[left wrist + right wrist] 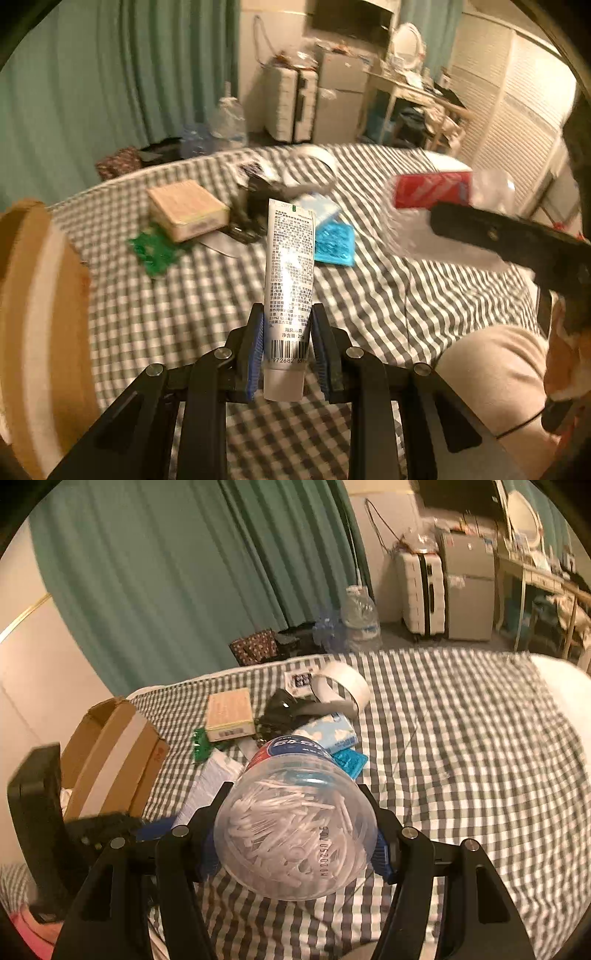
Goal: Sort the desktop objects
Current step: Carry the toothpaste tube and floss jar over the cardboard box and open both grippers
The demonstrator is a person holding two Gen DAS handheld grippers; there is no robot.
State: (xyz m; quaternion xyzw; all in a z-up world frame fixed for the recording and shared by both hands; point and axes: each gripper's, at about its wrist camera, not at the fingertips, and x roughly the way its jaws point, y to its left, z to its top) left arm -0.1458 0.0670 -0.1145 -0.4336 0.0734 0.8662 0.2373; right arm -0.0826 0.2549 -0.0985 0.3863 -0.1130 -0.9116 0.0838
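Both of your tongs are loaded above the checked bed. The left tongs [287,354] pinch a white tube [290,280] near its cap end, the crimped tail pointing away from you; the right tongs [295,834] clamp a clear plastic jar [295,819] of white sticks across its round body, base toward the camera. The tube looks light and soft, so a grip low on the firm shoulder should stop it buckling or squeezing out. The jar is light but smooth and rounded, likely to slip or roll between the pads, so hold it square across the widest part. An open cardboard box [110,753] waits at the bed's left edge. A wooden box [186,214], a blue packet [334,245] and a tape roll [341,683] remain on the bed.
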